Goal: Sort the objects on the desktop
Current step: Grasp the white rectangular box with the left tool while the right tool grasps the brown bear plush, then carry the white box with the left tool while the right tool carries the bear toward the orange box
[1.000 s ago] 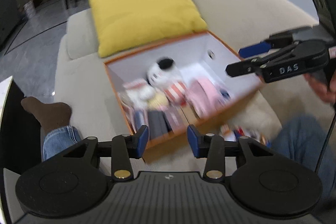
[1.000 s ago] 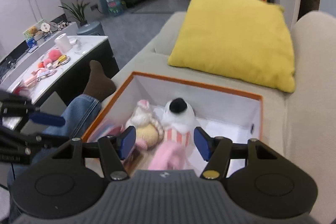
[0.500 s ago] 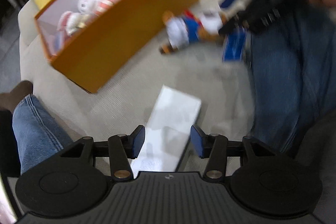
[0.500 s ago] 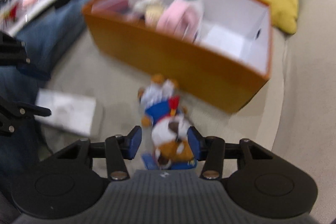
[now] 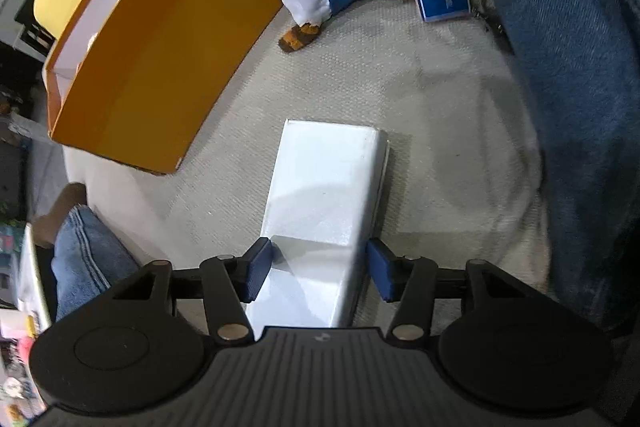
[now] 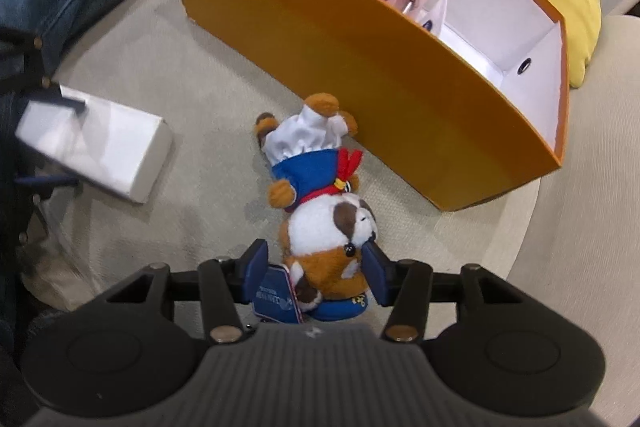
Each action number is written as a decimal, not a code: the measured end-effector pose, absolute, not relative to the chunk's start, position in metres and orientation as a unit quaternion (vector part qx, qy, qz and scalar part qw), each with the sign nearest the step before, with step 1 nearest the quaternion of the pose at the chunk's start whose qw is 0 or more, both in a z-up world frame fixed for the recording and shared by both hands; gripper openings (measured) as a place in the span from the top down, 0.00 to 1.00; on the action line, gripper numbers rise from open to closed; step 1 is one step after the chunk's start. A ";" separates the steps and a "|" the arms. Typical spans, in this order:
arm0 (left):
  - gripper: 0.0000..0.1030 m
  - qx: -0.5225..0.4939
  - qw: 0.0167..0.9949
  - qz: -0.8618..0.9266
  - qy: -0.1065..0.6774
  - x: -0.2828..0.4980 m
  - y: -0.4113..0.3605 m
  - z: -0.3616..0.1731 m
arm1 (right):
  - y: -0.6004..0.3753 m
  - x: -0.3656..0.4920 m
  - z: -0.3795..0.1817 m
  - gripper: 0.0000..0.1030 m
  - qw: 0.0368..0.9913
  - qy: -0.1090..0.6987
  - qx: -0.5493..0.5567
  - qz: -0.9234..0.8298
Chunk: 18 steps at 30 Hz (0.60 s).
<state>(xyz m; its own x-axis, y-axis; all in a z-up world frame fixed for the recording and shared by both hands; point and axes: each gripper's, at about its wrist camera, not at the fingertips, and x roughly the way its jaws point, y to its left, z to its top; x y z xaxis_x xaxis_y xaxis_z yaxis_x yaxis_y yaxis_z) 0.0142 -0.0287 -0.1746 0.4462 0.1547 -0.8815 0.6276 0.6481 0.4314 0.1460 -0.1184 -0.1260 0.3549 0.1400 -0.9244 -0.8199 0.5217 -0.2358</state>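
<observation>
— Both arms just dropped from the orange box [image 6: 400, 95] to the couch?

— Yes. The left gripper [image 5: 318, 273] now straddles the white box [image 5: 326, 195], low centre of frame, fingers spread, not clamped. The right gripper [image 6: 316, 273] brackets the plush dog [image 6: 320, 195], one pad touching (no squeeze yet). Pickups come next, I'd guess.

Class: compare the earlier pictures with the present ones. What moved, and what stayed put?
Both grippers dropped from above the orange box to the sofa. The left gripper now straddles the white box; the right gripper straddles the plush dog. Neither is lifted.
</observation>
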 end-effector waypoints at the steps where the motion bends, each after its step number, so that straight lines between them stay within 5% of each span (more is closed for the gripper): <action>1: 0.38 0.400 0.754 -0.156 0.497 0.012 -0.030 -0.177 | -0.117 0.146 -0.127 0.47 0.737 0.464 -0.371 0.323; 10: 0.35 0.419 0.763 -0.165 0.463 0.015 -0.029 -0.184 | -0.109 0.160 -0.138 0.47 0.734 0.466 -0.398 0.293; 18: 0.67 0.394 0.786 -0.150 0.452 0.027 -0.021 -0.165 | -0.119 0.169 -0.132 0.51 0.747 0.476 -0.361 0.290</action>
